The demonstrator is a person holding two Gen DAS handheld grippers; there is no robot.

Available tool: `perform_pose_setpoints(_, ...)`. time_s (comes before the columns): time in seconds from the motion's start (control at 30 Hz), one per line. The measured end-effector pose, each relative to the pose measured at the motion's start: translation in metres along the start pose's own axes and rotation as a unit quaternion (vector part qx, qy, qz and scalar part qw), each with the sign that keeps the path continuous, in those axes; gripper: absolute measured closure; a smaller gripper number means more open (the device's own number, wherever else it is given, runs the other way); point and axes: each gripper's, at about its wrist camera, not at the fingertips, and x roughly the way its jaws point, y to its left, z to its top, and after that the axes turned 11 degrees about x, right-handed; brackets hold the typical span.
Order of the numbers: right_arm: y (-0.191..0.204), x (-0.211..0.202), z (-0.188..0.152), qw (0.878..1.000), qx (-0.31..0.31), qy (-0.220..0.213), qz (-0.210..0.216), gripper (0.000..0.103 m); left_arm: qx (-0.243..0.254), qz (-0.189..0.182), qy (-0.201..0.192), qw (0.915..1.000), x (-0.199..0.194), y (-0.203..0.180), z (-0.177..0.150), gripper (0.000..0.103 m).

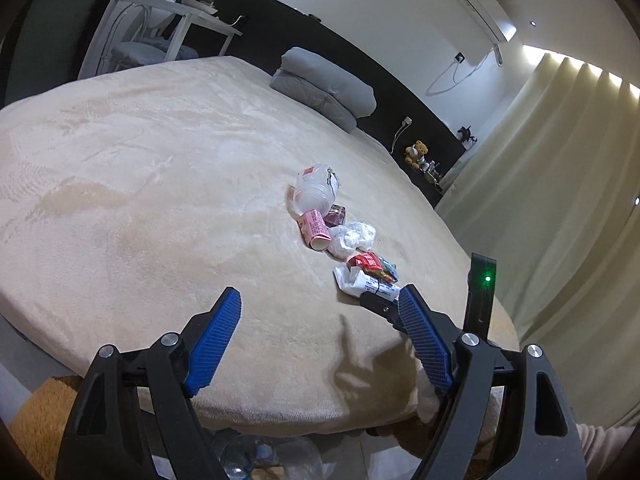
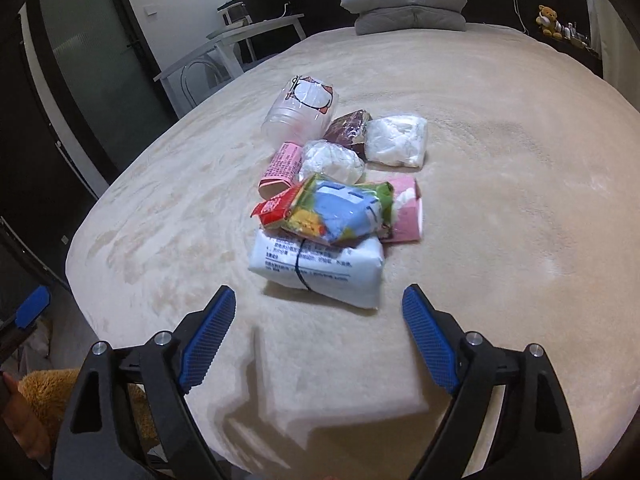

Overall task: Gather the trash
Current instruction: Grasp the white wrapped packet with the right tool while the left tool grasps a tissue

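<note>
Looking down my right hand-held gripper (image 2: 319, 300), I see its blue pads spread wide with nothing between them. It is pitched steeply down at the bed (image 2: 500, 200), its tips just short of the trash pile. Nearest to it is a white printed packet (image 2: 320, 268) bound with a dark band, lying flat on the beige blanket. On top of that packet rests a green and blue wrapper (image 2: 340, 210), with a red wrapper (image 2: 274, 208) touching its left edge. A pink carton (image 2: 404, 212) lies just right of them, and a second pink carton (image 2: 280, 168) to the left. Behind sit two white crumpled bags (image 2: 396, 140), a dark maroon packet (image 2: 348, 126) and a clear plastic cup (image 2: 300, 112) on its side.

My left hand-held gripper (image 1: 320, 300) is also wide open and empty, angled more gently downward over the near edge of the bed. From this view the pile runs in a line away from the right finger; the other tool's black tip (image 1: 380, 306) shows beside it — close to the white packet, though I cannot tell whether it touches. Below the bed edge something clear and crinkled (image 1: 260, 460) shows, possibly a bag; the view there is too poor to say.

A grey folded duvet (image 2: 408, 0) lies at the far end of the bed.
</note>
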Motion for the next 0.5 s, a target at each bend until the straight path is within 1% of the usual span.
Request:
perform_pose_setpoints(0.07, 0.004, 0.007, 0.004, 1.000, -0.002, -0.008, -0.013, 0.018, -0.010, 0.001, 0.012, 0.9999, 0.004, 0.004, -0.002, 0.024)
perform_pose_setpoints(0.17, 0.007, 0.016, 0.009, 0.999, 0.006, -0.012, -0.030, 0.019, -0.007, 0.002, 0.022, 0.9997, 0.010, 0.004, -0.004, 0.024)
perform_pose_setpoints(0.2, 0.007, 0.017, 0.010, 0.999, 0.006, -0.015, -0.036, 0.027, -0.003, 0.004, 0.022, 0.9997, 0.010, 0.003, -0.004, 0.024)
perform_pose_setpoints(0.3, 0.009, 0.014, 0.009, 0.999, -0.004, -0.017, -0.034, 0.028, 0.005, 0.006, 0.026, 0.9996, 0.012, 0.000, -0.005, 0.024)
perform_pose_setpoints(0.5, 0.009, -0.006, 0.004, 0.999, -0.022, -0.022, -0.019, 0.028, 0.014, 0.014, 0.036, 0.9992, 0.018, -0.004, -0.007, 0.024)
